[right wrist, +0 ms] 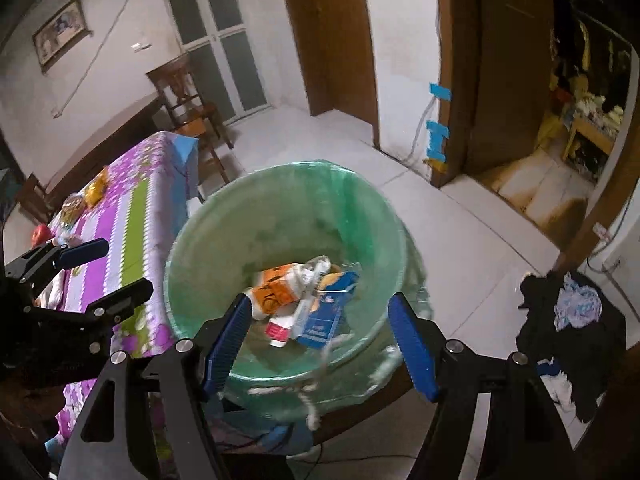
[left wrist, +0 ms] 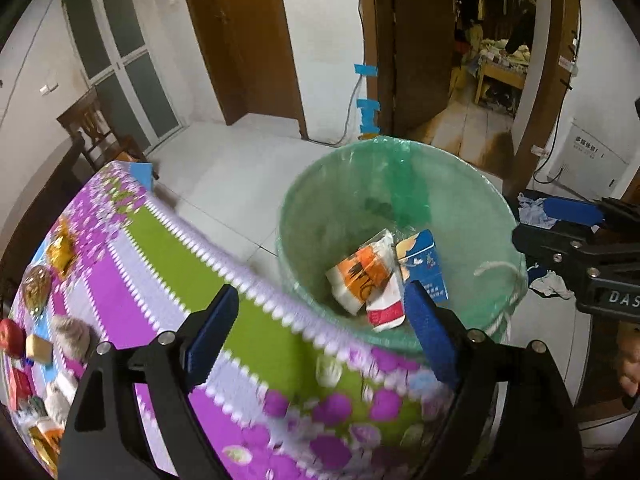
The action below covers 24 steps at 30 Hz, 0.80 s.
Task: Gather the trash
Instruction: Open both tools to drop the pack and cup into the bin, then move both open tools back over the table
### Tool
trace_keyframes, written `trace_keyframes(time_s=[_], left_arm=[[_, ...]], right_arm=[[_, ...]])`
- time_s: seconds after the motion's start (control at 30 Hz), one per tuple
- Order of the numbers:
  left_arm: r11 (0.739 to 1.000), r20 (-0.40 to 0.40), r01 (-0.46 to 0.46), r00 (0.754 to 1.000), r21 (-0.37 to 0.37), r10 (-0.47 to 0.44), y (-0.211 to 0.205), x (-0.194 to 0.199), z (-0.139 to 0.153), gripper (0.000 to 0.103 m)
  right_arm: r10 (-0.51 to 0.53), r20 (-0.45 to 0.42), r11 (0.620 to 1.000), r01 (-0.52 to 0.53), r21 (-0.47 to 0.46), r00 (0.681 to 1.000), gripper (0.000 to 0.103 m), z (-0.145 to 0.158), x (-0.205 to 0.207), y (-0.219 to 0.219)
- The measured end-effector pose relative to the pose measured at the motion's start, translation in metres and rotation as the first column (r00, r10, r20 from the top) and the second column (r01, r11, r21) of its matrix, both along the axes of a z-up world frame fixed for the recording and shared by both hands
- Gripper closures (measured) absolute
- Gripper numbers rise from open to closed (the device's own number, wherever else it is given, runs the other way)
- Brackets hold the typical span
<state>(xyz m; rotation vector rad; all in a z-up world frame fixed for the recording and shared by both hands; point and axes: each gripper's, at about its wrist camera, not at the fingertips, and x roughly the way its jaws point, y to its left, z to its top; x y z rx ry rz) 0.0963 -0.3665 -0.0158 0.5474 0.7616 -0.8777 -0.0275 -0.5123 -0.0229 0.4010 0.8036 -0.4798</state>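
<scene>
A bin lined with a green bag [left wrist: 460, 184] [right wrist: 224, 240] stands on the floor beside the table. Inside lie an orange-and-white packet [left wrist: 360, 272] [right wrist: 276, 286], a blue carton [left wrist: 426, 268] [right wrist: 324, 320] and a red-and-white wrapper [left wrist: 386, 312] [right wrist: 278, 330]. My left gripper [left wrist: 324, 312] is open and empty, over the table edge next to the bin; it also shows in the right wrist view [right wrist: 108, 270]. My right gripper [right wrist: 320, 316] is open and empty above the bin; it shows in the left wrist view [left wrist: 560, 220] at the right edge.
The table has a purple, green and white flowered cloth [left wrist: 168, 280] [right wrist: 132, 208]. On it lie gold-wrapped snacks [left wrist: 60, 246], a red apple [left wrist: 10, 336] and crumpled tissues [left wrist: 72, 336]. A wooden chair [right wrist: 188, 104] stands beyond. Dark clothes [right wrist: 568, 320] are piled at the right.
</scene>
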Motion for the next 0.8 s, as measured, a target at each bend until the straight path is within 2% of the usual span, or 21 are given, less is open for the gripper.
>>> trace_keyframes(time_s=[0.27, 0.33, 0.47, 0.57, 0.67, 0.8], left_arm=[[0.995, 0.028, -0.096, 0.995, -0.008, 0.096, 0.061, 0.001, -0.004, 0.020], [0.990, 0.030, -0.143, 0.989, -0.008, 0.143, 0.083, 0.006, -0.007, 0.019], [0.968, 0.015, -0.252, 0.968, -0.015, 0.252, 0.130, 0.021, -0.013, 0.019], [0.931, 0.014, -0.365, 0.931, -0.014, 0.365, 0.173, 0.034, -0.015, 0.019], [0.876, -0.007, -0.482, 0.876, -0.034, 0.482, 0.224, 0.048, -0.009, 0.019], [0.771, 0.011, -0.634, 0.772, -0.061, 0.636, 0.296, 0.060, 0.003, 0.019]], right_arm=[[0.046, 0.051, 0.991, -0.039, -0.130, 0.998, 0.031, 0.008, 0.015, 0.058], [0.065, 0.056, 0.985, -0.055, -0.162, 0.996, 0.031, 0.006, 0.022, 0.074], [0.125, 0.047, 0.980, -0.116, -0.159, 0.991, 0.036, -0.003, 0.040, 0.092], [0.177, 0.041, 0.973, -0.168, -0.159, 0.983, 0.042, -0.009, 0.057, 0.109], [0.238, 0.034, 0.962, -0.231, -0.148, 0.971, 0.048, -0.012, 0.077, 0.130], [0.335, 0.037, 0.935, -0.328, -0.134, 0.941, 0.049, -0.011, 0.108, 0.164]])
